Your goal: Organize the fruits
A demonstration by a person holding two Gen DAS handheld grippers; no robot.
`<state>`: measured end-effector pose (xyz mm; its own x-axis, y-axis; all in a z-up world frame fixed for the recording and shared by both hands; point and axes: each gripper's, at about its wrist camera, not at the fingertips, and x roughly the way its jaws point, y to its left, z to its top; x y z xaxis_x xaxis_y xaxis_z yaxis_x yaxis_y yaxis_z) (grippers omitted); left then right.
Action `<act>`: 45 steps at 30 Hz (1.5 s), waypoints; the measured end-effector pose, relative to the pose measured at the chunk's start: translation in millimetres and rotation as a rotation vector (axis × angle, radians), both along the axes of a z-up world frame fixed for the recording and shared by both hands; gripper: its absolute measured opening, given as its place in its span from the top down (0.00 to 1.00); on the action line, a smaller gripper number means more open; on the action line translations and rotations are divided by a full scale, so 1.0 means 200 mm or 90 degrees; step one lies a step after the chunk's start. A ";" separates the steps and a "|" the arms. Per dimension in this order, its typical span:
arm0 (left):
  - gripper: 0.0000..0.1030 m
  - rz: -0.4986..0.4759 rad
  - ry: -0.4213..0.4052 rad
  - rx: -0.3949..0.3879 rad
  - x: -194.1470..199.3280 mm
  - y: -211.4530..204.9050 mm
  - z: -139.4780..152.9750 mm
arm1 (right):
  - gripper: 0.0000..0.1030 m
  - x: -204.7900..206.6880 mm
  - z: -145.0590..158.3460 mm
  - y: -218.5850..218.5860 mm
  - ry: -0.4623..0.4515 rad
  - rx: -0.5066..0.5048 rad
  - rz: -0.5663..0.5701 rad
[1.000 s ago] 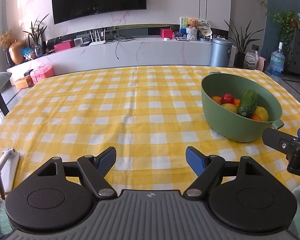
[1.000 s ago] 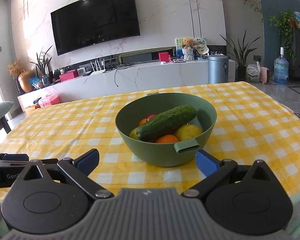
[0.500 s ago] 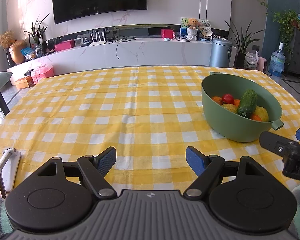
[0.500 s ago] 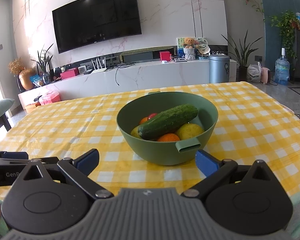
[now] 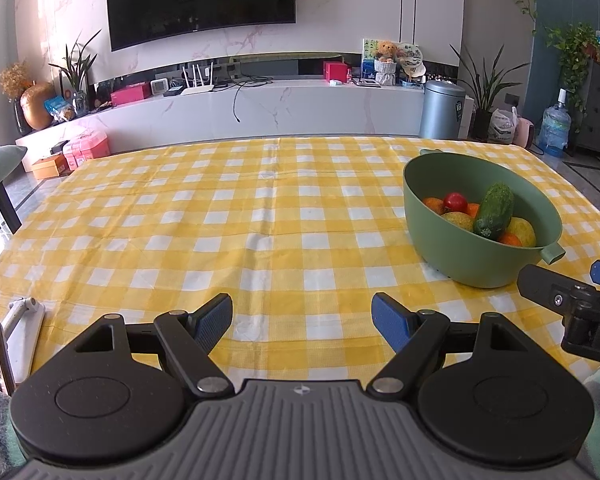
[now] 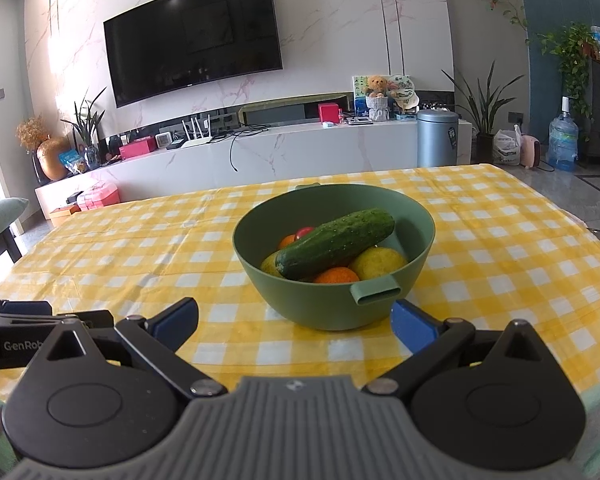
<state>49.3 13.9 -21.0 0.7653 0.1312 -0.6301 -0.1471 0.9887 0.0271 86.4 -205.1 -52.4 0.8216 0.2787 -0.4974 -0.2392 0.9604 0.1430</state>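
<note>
Holding both tools low at the near edge of the checked tablecloth (image 5: 260,216), you have this stock before you.

Left gripper (image 5: 302,322): jaws spread wide, nothing between them; bare cloth ahead of the tips.

Right gripper (image 6: 294,320): jaws spread wide, nothing held; its right pad sits just below the bowl's near handle, not touching as far as the view shows.

Green bowl (image 6: 416,268): straight ahead of the right jaws and close; ahead and well to the right of the left jaws.

Contents: cucumber (image 6: 336,242) lying slantwise on top; two yellow-green fruits, one under each end (image 6: 376,262); an orange (image 6: 336,276) nearest your right jaws; a red tomato (image 6: 304,233) and another orange piece behind.

Loose fruit on the cloth: none in either view.

Step in hand, as a judgement: every piece lies in the bowl, which fits a sort finished into it or one due to come out of it. The pictures do not settle which, so no move is entered here.
</note>
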 end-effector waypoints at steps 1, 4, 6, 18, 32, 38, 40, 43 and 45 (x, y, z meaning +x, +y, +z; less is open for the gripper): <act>0.10 0.000 0.000 0.000 0.00 0.00 0.00 | 0.04 0.00 0.00 0.00 0.000 0.000 0.000; 0.10 0.001 0.002 0.000 0.00 0.00 0.00 | 0.04 0.00 0.00 0.00 0.000 0.001 0.000; 0.10 0.002 0.002 -0.001 0.00 0.00 0.01 | 0.04 0.00 0.00 0.00 0.001 0.002 0.001; 0.10 0.003 0.002 -0.001 0.00 0.01 0.01 | 0.04 0.00 0.00 0.00 0.005 0.005 -0.001; 0.10 0.003 -0.001 0.001 -0.01 0.00 0.03 | 0.04 0.01 0.00 0.01 0.007 0.002 0.000; 0.10 -0.003 0.002 0.004 -0.01 0.00 0.03 | 0.04 0.01 0.00 0.01 0.008 0.002 0.000; 0.10 -0.004 0.002 0.007 -0.02 0.00 0.03 | 0.04 0.01 0.00 0.01 0.008 0.002 0.000; 0.10 -0.005 0.001 0.005 -0.01 0.00 0.03 | 0.04 0.01 0.00 0.01 0.008 0.002 0.000; 0.10 -0.007 0.000 0.006 -0.01 -0.01 0.03 | 0.04 0.01 0.00 0.01 0.008 0.002 0.000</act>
